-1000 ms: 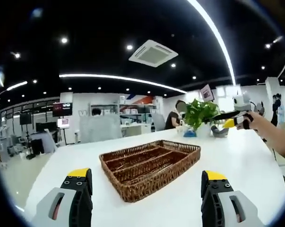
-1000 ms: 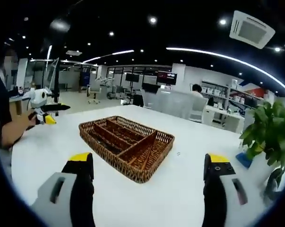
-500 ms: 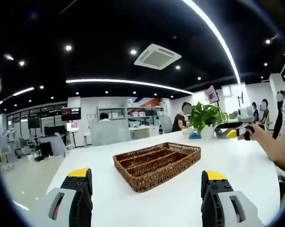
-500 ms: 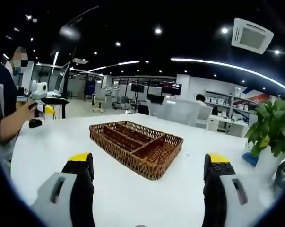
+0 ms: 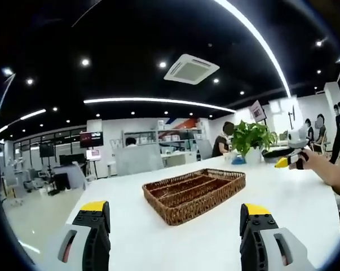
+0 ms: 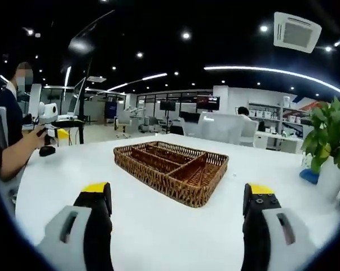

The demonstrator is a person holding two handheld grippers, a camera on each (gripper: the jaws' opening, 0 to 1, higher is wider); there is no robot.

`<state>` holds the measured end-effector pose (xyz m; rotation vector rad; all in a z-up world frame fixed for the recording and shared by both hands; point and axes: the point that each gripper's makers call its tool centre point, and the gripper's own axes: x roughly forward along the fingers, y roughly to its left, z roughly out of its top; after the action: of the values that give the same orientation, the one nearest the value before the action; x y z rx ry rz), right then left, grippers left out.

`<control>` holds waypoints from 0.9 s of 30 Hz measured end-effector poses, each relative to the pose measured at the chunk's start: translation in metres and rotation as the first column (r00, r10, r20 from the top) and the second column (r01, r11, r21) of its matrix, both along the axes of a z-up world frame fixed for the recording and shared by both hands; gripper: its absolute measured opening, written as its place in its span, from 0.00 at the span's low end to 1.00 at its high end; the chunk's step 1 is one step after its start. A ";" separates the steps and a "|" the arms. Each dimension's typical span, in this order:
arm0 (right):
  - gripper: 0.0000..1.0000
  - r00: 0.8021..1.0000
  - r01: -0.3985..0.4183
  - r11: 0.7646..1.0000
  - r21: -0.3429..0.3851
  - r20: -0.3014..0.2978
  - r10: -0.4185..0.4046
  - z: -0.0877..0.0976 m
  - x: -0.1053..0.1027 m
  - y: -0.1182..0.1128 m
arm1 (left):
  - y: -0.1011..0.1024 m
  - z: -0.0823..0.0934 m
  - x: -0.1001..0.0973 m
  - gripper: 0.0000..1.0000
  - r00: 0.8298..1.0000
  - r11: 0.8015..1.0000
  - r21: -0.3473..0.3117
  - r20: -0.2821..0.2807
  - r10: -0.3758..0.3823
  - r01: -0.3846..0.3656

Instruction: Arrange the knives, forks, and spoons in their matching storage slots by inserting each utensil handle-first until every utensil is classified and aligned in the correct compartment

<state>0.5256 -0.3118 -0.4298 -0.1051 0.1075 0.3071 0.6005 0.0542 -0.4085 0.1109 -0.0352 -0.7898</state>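
A brown wicker cutlery tray with long divided slots lies on a white table. From this low angle I look across its rim, so the slot floors are mostly hidden. My left gripper hovers open a short way in front of the tray, holding nothing. In the right gripper view the tray lies ahead, and my right gripper is open and holds nothing. The right gripper appears at the far right of the left gripper view. The left gripper appears at the far left of the right gripper view.
A potted green plant stands on the table beyond the tray and also shows as a plant at the right edge. A person's forearm reaches in from the right. Desks, chairs and seated people fill the office behind.
Both cameras have dropped lower and shifted, so the tray looks flatter and sits further right in each view. The tray itself has stayed put. Both grippers have stayed open.
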 end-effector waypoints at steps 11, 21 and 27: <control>1.00 0.999 0.031 0.998 0.061 0.018 -0.032 0.003 -0.004 -0.013 | -0.030 0.021 0.022 1.00 0.997 0.996 0.056 0.026 -0.070 0.068; 1.00 0.996 0.084 0.995 0.047 0.017 -0.084 -0.001 0.000 -0.029 | -0.041 0.032 0.046 1.00 0.994 0.983 -0.149 -0.014 -0.109 0.106; 1.00 0.992 0.123 0.992 0.018 -0.004 -0.123 -0.007 -0.001 -0.038 | -0.041 -0.006 0.046 1.00 0.998 0.993 0.099 -0.011 -0.060 0.060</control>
<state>0.5249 -0.3496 -0.4363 -0.0792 0.1130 0.1850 0.6464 0.0136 -0.4149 0.2014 0.0087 -0.8522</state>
